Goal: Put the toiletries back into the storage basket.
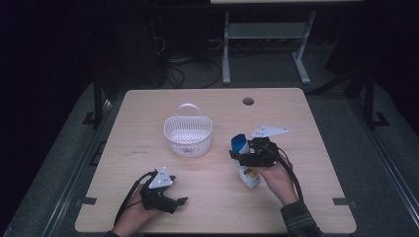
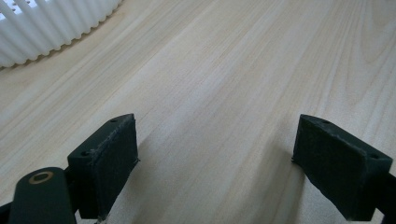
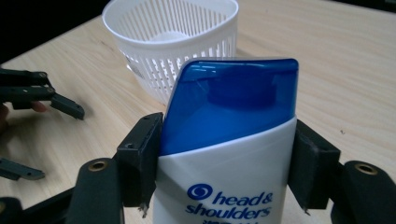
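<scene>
left gripper (image 1: 174, 201) is sitting low at the near left of the table (image 1: 148, 103), held in the person's left hand (image 1: 134, 213), its cable trailing back toward the table's near edge. in the left gripper view its jaws are standing wide apart with only bare wood grain between them, gripping nothing; the ribbed wall of the white basket (image 2: 51, 28) is showing at the upper left corner there. moving right, the basket (image 1: 188, 134) is sitting upright near the middle of the table, handle raised at its far side, well apart from both grippers. further right, the right gripper (image 1: 242, 155) is clamping a white shampoo bottle (image 1: 245, 165) with a blue cap (image 1: 240, 143), the person's right hand (image 1: 276, 177) behind it. in the right gripper view the pads (image 3: 140, 158) are pressing on both sides of the bottle (image 3: 229, 182) just below the blue cap (image 3: 231, 109), the printed label facing the camera. the bottle is lying tilted in the grip, cap end pointing toward the basket (image 3: 177, 42), which is sitting just beyond it in that view. whether the bottle's base is touching the table is not telling clearly.
</scene>
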The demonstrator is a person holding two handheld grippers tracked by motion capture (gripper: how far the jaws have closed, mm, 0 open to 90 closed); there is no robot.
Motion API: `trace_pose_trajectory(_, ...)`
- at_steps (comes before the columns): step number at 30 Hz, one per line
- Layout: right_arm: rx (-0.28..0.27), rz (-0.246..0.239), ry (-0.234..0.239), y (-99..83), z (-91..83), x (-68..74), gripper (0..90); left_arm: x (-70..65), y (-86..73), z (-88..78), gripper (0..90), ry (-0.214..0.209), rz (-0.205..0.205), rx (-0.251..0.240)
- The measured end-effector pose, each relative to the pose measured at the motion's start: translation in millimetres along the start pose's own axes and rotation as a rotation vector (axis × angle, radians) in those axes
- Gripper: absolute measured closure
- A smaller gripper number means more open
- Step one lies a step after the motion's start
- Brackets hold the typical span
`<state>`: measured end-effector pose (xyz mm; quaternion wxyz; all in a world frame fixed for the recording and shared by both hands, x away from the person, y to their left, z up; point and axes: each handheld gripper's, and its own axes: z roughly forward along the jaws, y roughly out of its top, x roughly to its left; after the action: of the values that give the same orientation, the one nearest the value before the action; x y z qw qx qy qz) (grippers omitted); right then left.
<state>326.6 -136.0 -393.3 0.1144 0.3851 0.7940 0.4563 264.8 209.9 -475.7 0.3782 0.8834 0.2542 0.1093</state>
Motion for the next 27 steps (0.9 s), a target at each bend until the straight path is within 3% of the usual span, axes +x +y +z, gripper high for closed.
trace_pose_trajectory(10,-0.107,-0.028,0.016,-2.6,-17.3,-3.0,35.0,0.2,0.0,-0.2,12.9,-0.001,0.003,0.003)
trace_pose_trajectory(27,-0.187,-0.045,0.034,3.2,-32.0,1.6,35.1,0.0,0.0,0.0,12.8,0.0,0.0,0.0)
